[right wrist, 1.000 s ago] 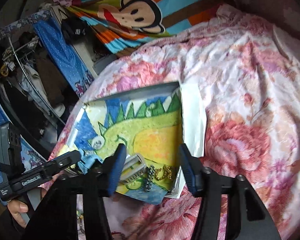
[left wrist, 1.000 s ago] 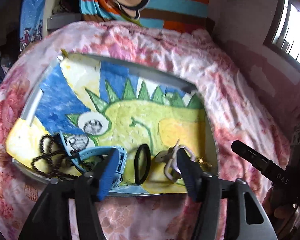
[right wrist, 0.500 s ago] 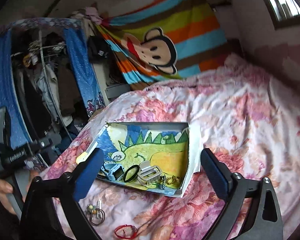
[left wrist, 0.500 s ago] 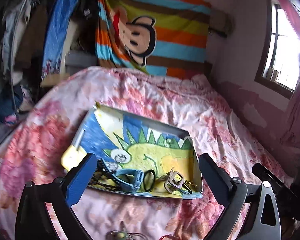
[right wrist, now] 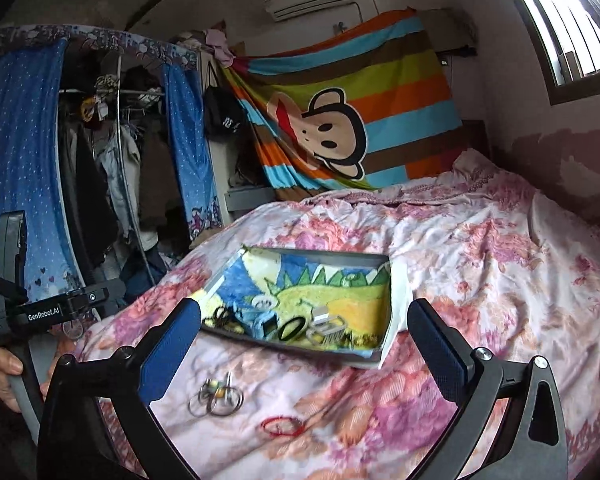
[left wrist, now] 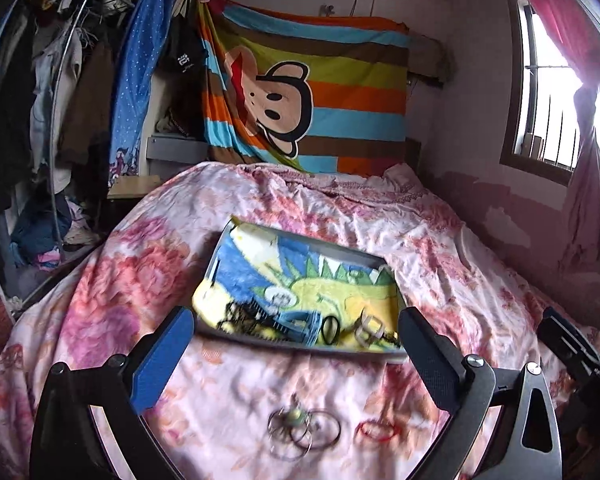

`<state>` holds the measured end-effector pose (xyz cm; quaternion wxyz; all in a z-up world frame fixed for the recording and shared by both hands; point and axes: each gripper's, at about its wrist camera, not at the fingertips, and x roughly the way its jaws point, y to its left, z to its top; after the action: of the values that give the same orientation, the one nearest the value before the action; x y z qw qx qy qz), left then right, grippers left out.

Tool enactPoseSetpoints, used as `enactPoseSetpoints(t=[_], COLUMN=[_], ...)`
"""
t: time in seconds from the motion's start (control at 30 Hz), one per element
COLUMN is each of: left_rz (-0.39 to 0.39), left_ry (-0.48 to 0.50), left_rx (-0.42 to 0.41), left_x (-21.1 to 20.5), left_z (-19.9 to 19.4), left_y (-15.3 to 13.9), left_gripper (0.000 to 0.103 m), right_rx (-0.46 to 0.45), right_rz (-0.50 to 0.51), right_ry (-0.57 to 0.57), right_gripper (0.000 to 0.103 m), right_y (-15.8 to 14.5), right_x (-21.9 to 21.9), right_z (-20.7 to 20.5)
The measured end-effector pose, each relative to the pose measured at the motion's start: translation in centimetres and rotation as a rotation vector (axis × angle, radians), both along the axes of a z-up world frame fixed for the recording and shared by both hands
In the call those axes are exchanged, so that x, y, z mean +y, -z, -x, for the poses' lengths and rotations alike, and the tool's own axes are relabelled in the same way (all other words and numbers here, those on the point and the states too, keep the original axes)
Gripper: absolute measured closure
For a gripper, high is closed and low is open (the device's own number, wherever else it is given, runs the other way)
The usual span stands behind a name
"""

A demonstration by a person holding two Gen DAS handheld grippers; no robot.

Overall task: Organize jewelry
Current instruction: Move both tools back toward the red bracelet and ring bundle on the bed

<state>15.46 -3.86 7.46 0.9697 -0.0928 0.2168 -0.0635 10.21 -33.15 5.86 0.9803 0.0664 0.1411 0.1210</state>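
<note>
Two pieces left outside the tray

Two items lie loose on the bedspread [right wrist: 480, 260], short of the tray's near edge: a bunch of metal rings [right wrist: 215, 394] with a small greenish bead, and a red band [right wrist: 282, 427] just to its right. Everything else I can make out is already in the tray [right wrist: 398, 312], lined with a dinosaur drawing, bunched along its near edge: dark beads [left wrist: 239, 316] at the left corner, then a blue watch [right wrist: 261, 322], a black hair tie [right wrist: 291, 328], a silver clip-like piece [right wrist: 326, 326] and a small gold chain toward the right corner.

My left tool [left wrist: 295, 364] and right tool [right wrist: 306, 356] both have their jaws spread fully, having just been opening, with nothing between them; each hangs above the bed short of the tray. In the right wrist view I can also see my hand [right wrist: 3, 376] on the left tool's handle.

I judge I am between placements, with two pickups to go. Next, I would dip one tool to the rings, which lie flat on soft fabric, so the fingertips must scoop under without pinching the bedspread. The left view is blurred low down, so I would aim from the right.
</note>
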Motion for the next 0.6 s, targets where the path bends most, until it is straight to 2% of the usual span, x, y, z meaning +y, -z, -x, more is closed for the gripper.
enactPoseSetpoints(t=[0.33,0.6], left_rz=[-0.049,-0.038], left_ry=[0.031,0.102], left_rx=[0.030,0.154], left_x=[1.6,2.3], left_z=[3.8,3.2], left_y=[4.2,8.1], left_gripper=[0.000,0.000], right_rx=[0.096,0.269], right_rz=[0.060,0.165], right_ry=[-0.020,-0.050], right_gripper=[0.002,0.002], right_y=[2.9,6.1], right_x=[1.9,3.0], right_z=[1.9,0.0])
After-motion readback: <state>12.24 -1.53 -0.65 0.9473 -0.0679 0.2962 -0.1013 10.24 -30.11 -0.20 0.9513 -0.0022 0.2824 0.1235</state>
